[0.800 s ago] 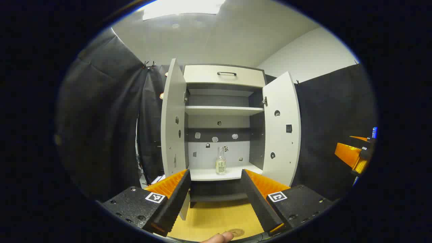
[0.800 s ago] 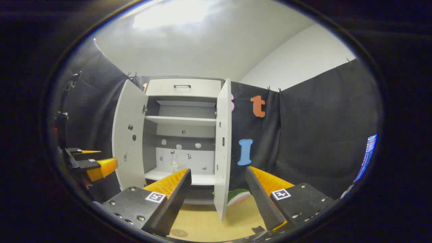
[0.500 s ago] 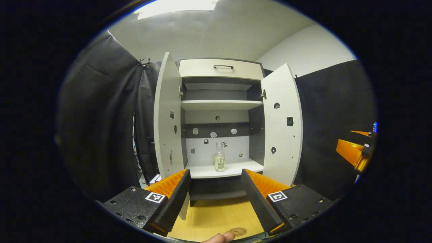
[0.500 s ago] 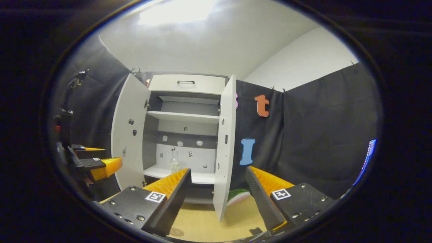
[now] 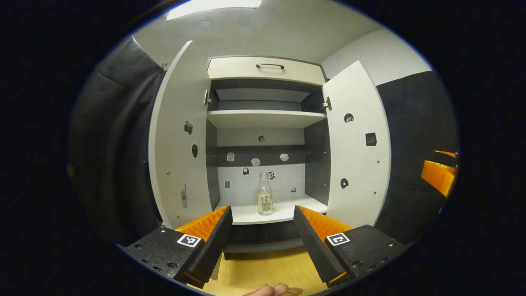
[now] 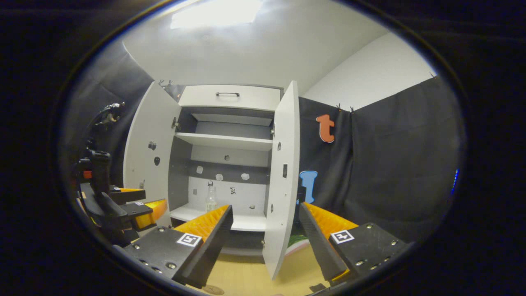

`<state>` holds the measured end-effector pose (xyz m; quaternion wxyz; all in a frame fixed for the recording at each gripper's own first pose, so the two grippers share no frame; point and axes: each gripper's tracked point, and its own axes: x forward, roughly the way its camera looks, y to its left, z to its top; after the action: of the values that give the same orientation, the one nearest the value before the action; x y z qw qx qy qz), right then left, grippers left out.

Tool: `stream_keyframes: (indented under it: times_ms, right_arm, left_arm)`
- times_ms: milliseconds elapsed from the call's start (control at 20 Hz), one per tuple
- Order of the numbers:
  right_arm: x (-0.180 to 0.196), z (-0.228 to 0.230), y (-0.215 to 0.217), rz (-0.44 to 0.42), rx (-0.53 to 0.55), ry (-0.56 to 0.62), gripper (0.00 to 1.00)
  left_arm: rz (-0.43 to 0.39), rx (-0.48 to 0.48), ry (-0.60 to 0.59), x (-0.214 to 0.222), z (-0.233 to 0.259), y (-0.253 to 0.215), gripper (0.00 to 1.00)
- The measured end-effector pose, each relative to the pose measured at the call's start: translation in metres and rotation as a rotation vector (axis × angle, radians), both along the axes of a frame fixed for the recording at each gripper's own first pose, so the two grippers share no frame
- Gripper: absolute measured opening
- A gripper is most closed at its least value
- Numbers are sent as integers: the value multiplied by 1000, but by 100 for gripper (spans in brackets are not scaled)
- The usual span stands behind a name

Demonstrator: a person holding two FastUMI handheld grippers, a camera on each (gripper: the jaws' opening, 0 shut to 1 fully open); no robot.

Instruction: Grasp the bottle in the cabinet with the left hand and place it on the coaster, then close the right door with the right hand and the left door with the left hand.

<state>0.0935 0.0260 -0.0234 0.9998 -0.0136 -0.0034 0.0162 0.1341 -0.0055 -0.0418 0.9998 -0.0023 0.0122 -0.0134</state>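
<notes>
Open cabinet (image 5: 263, 119): bottle (image 5: 264, 200) upright at shelf edge, sides unobstructed.

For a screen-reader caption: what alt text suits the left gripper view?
A bottle stands upright on the lower shelf of an open cabinet, centred beyond the open left gripper. Both doors are swung wide.

bottle (image 5: 264, 199) on cabinet's lower shelf (image 5: 283, 212), between doors

- A pale wooden tabletop (image 5: 263, 271) is seen below the cabinet.
- A watermelon-slice-shaped object (image 6: 298, 243) is partly hidden low behind a door.
- Small stickers (image 5: 255, 162) are stuck on the inner back panel.
</notes>
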Motion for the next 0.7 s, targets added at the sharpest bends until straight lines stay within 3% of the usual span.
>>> stream_keyframes:
  times_ms: [250, 350, 400, 450, 500, 700]
  right_arm:
    - [23, -12, 22, 41, 32, -5, 98]
    - [30, -17, 29, 47, 40, 15, 94]
    - [33, -19, 30, 39, 49, 29, 98]
    - [37, -20, 27, 22, 59, 38, 94]
    - [40, -20, 27, 10, 66, 45, 99]
    - [40, -23, 14, -57, 46, 54, 98]
  left_arm:
    - [5, 1, -3, 81, -25, 7, 95]
    - [20, 1, -27, 124, -31, 10, 95]
    - [25, 8, -30, 145, -38, 10, 95]
    - [35, 12, -34, 166, -43, 10, 95]
    - [37, 12, -32, 185, -49, 9, 95]
    - [34, -2, -6, 251, -80, 1, 95]
